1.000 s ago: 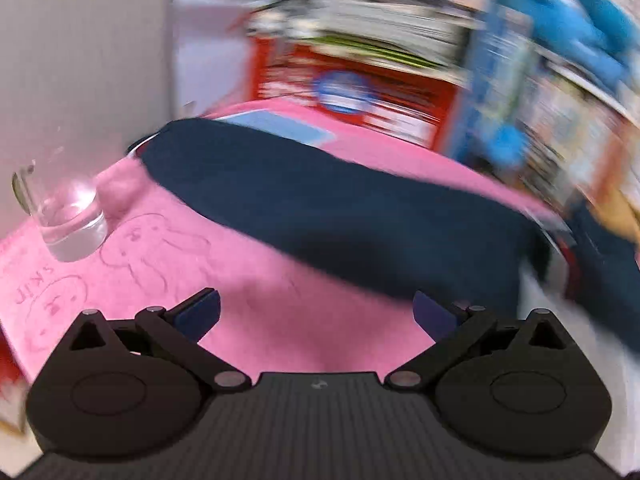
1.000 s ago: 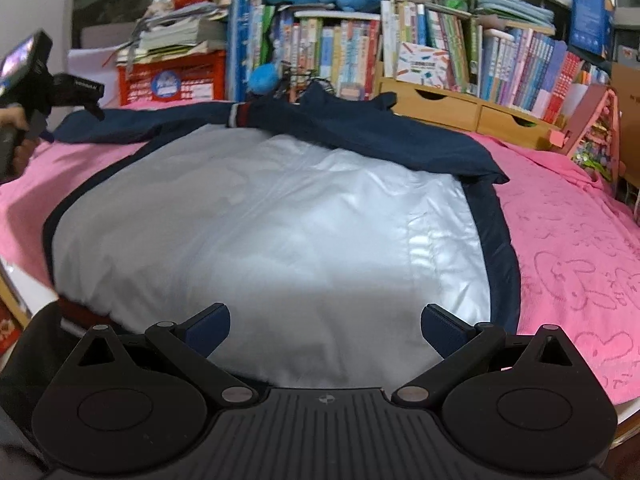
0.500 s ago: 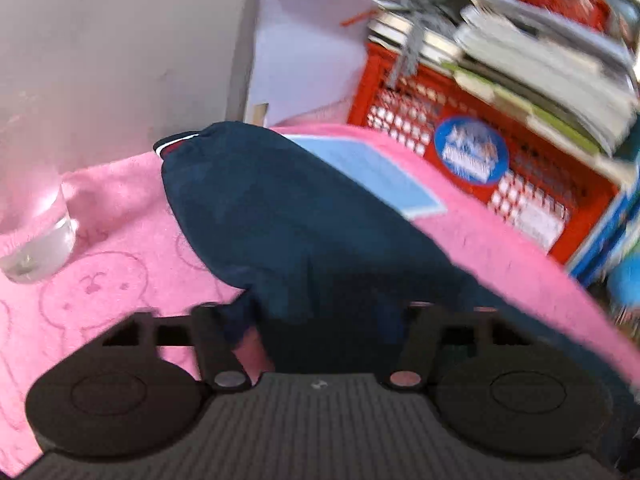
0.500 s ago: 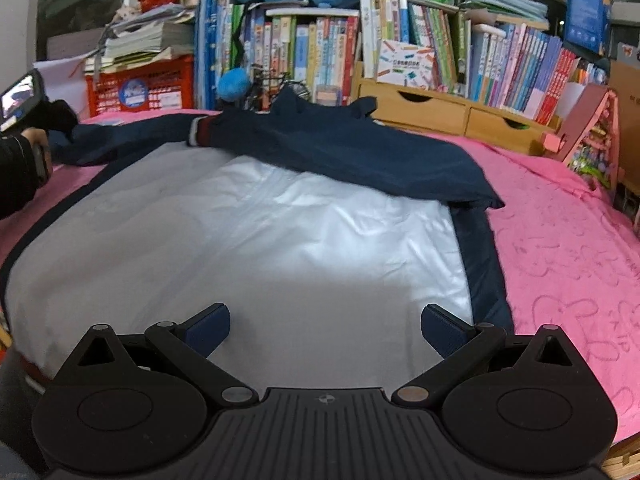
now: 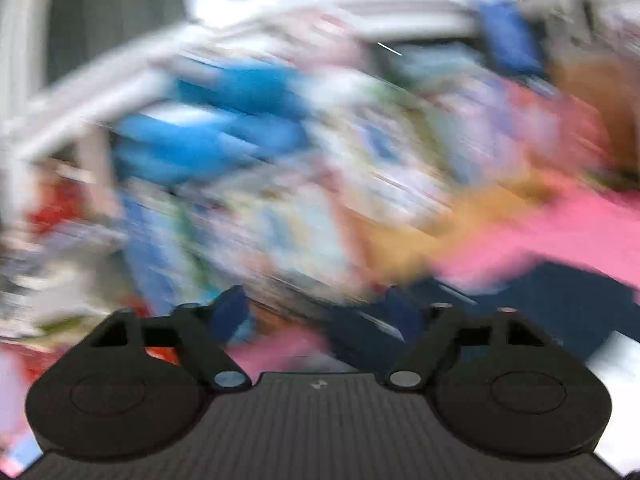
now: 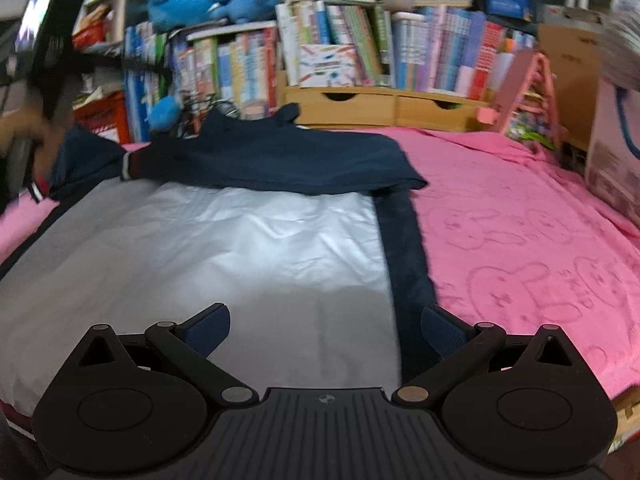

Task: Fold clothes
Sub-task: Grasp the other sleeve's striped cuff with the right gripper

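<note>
Ahead of the right gripper, fingers apart, lies the jacket (lining up); left gripper fingers are opening.

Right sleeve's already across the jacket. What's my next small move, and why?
Probably bring the left sleeve across too: it is bunched at the jacket's far left edge beside the left gripper, whose jaws are opening with nothing clearly gripped. The right gripper is open over the lining.

Little can be read: the pink towel bears embossed bunny outlines with letters beside them — they look like "SKIP", though only faintly; the book spines on the shelf are too small to make out; the left wrist view is wholly blurred — no lettering legible there.
</note>
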`<state>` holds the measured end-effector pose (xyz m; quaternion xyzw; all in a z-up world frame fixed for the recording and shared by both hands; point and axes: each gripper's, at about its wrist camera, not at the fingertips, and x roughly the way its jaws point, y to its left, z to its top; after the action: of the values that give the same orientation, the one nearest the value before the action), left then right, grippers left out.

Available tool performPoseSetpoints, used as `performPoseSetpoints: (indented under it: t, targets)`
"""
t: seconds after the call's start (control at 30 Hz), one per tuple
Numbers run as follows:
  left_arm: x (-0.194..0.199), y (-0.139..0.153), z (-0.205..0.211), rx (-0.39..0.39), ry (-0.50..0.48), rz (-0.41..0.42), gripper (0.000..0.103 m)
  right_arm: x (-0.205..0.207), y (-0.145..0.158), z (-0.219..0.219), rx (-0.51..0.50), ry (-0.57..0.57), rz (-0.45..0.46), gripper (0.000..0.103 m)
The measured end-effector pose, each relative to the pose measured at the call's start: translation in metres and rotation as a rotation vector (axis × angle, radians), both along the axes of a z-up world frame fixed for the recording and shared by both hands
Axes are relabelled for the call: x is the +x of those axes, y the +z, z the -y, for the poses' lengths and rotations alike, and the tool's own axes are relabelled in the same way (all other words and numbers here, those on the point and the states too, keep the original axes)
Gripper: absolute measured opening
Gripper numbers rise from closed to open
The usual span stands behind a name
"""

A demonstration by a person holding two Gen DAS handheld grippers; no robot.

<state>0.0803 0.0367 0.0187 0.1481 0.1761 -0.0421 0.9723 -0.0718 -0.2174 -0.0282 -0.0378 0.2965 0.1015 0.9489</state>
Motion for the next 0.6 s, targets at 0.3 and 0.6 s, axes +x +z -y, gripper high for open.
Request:
performPoseSetpoints:
  t: [0.3, 0.6]
  targets:
    - [-0.079, -0.036, -0.086, -0.23, 0.248, -0.133, 0.091, 0.034, 0.035, -0.032, -0.058, 0.198, 0.164, 0.103]
    - [-0.166, -0.057, -0.199, -0.374, 0.62, -0.139, 0.097, 0.114, 0.057, -0.315, -0.154, 0.874, 0.333, 0.103]
